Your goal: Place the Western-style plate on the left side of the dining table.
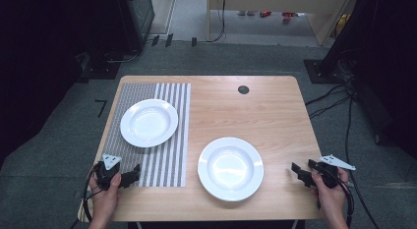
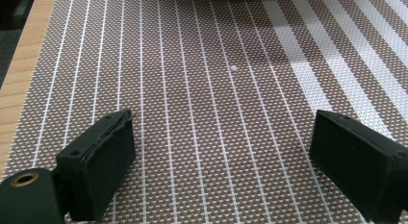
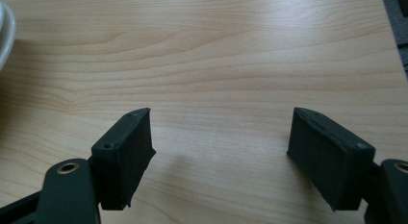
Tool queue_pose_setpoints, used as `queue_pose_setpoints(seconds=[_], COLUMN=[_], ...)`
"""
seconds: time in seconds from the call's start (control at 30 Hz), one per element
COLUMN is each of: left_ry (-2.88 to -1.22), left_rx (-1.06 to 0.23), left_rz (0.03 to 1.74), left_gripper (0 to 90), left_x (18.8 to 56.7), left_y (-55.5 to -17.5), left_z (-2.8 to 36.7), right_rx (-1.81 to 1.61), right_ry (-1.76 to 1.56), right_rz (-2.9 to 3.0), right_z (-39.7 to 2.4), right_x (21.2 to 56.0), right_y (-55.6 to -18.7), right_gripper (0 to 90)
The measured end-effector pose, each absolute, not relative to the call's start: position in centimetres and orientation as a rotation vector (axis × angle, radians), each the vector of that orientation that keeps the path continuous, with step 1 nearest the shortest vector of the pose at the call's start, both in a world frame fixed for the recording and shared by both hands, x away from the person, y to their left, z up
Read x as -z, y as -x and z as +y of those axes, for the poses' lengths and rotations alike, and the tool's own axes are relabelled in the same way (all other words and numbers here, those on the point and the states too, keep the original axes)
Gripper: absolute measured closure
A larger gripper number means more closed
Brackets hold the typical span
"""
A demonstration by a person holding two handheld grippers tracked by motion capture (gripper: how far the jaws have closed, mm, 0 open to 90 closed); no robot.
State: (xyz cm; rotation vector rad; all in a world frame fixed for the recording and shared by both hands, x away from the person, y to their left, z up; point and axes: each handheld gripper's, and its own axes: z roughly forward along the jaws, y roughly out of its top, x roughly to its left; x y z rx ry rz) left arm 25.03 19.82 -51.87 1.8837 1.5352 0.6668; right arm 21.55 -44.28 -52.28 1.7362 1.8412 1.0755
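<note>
While our left tongs [image 1: 129, 177] hover spread and empty over the striped placemat [image 1: 169, 155], the far plate [image 1: 149, 122] sits squarely on that mat, apparently as a set place. Nearer the middle, a second plate [image 1: 230, 168] lies on bare wood just beside the mat. Our right tongs [image 1: 301, 173], likewise spread and empty, face it from near the desk [image 1: 265, 111] edge, probably to grip its rim. Grey carpet and cables surround the pale desk.
</note>
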Motion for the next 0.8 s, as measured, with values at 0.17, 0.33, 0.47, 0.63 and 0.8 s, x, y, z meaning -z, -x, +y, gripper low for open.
queue_pose_setpoints(seconds=[0.17,0.33,0.47,0.63,0.8], left_ry=[-1.884,-1.884,-1.884,-1.884,-1.884], left_rx=[-0.667,-0.667,-0.667,-0.667,-0.667], left_rz=[1.535,1.535,1.535,1.535,1.535], left_gripper=[8.7,8.7,8.7,8.7,8.7], left_x=[51.9,51.9,51.9,51.9,51.9], left_y=[-25.0,-25.0,-25.0,-25.0,-25.0], left_z=[19.8,19.8,19.8,19.8,19.8], right_rx=[-1.042,-0.95,-0.875,-0.853,-0.848], right_ry=[-1.725,-1.692,-1.653,-1.651,-1.656], right_rz=[1.834,1.84,1.848,1.844,1.84], right_z=[-44.7,-44.5,-44.3,-44.3,-44.5], right_x=[52.3,52.4,52.5,52.5,52.5], right_y=[-20.9,-20.4,-20.0,-19.6,-19.1], right_gripper=[23.9,24.2,24.3,23.6,22.7])
